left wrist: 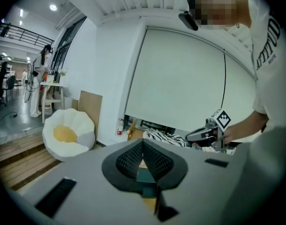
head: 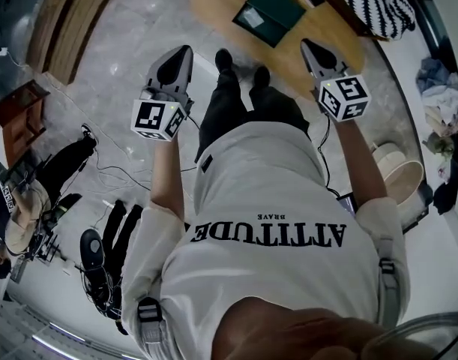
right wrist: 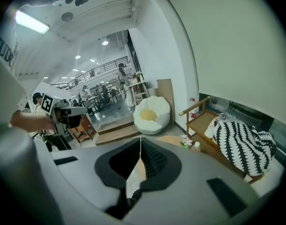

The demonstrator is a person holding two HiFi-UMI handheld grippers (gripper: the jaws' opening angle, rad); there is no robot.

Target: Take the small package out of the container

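Two grippers are being held out in front of the person, and both are stopping short of the green container point(head: 267, 13). The green container is sitting on the round wooden table point(head: 214, 10), with one corner turned toward the person. It is being seen ahead of the two tips and between them.

The right gripper point(head: 307, 45) is being held just beside the container's near right edge. The left gripper point(head: 185, 49) is being held farther off, on the container's left. So the right one is judged to be the nearer.

A pale patch is being seen in the container's left corner. It may be the small package point(head: 251, 17), but it is too small to tell, and its long side cannot be made out.

The jaws of both grippers are being pressed together, tip to tip. Nothing is being held or touched by either one. They are judged to need opening before any grab is made.
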